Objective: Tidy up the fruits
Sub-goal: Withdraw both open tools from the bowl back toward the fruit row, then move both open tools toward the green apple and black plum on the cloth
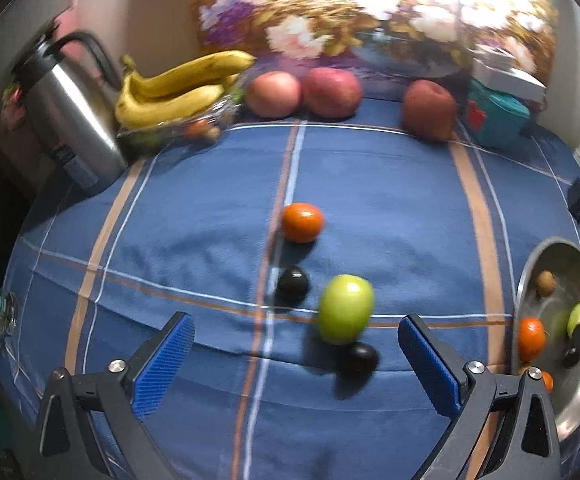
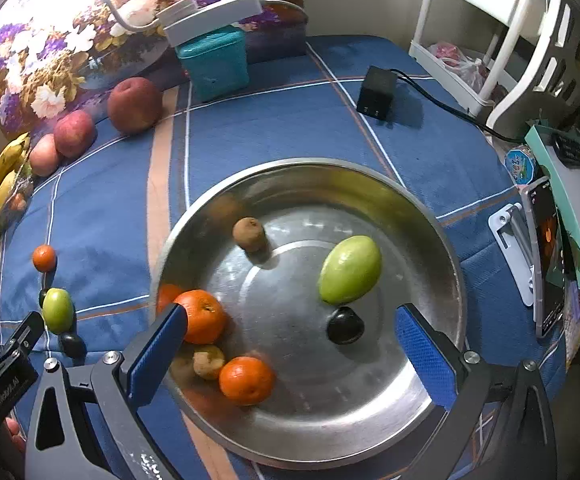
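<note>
Blue-padded fingers of the left gripper (image 1: 296, 364) sit nearest the lens, spread wide and gripping nothing above the blue plaid tablecloth (image 1: 390, 184). Between them and just ahead lies a cluster: a small black plum (image 1: 292, 283), a green oval fruit (image 1: 345, 309) touching a second dark plum (image 1: 357, 359), and farther back a loose orange mandarin (image 1: 302, 222) (all a bit blurred). Over to the right, the right gripper (image 2: 286, 346) hangs wide open and empty over the round steel basin (image 2: 370, 172). Inside it: two orange mandarins (image 2: 204, 316), a brownish lump (image 2: 208, 361), a brown kiwi (image 2: 249, 234), a black plum (image 2: 345, 325) and a green fruit (image 2: 350, 270).
</note>
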`<state>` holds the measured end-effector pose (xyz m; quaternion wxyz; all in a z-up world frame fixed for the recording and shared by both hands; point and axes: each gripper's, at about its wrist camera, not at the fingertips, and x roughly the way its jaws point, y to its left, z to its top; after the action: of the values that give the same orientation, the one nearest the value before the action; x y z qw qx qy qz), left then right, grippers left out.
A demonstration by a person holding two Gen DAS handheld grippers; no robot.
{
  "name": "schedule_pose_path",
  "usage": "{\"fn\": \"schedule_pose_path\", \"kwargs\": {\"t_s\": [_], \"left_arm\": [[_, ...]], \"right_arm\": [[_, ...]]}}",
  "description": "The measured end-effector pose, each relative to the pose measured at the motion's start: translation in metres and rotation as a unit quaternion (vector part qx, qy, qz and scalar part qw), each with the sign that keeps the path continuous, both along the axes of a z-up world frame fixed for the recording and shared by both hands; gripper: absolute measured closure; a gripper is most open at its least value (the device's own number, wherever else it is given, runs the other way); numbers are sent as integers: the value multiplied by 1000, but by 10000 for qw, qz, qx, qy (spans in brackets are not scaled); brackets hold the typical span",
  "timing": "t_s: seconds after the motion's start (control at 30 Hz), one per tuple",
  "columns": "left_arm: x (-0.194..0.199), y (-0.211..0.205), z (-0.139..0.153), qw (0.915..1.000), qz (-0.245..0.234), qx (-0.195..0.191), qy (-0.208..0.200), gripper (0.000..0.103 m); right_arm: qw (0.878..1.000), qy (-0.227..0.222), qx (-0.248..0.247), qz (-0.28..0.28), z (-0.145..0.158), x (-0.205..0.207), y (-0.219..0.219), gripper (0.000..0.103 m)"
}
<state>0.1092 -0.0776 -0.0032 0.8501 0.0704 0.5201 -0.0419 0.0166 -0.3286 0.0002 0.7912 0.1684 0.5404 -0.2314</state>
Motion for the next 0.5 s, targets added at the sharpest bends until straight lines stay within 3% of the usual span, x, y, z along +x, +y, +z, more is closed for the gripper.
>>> {"fn": "schedule_pose_path", "kwargs": {"t_s": [0.23, 0.5], "left_arm": [[11, 38, 2, 9992, 385, 133, -48, 0], [17, 75, 5, 9982, 592, -19, -25, 0]], "right_arm": [[9996, 21, -93, 252, 3, 12, 26, 0], [9983, 24, -61, 583, 4, 32, 67, 0]]}}
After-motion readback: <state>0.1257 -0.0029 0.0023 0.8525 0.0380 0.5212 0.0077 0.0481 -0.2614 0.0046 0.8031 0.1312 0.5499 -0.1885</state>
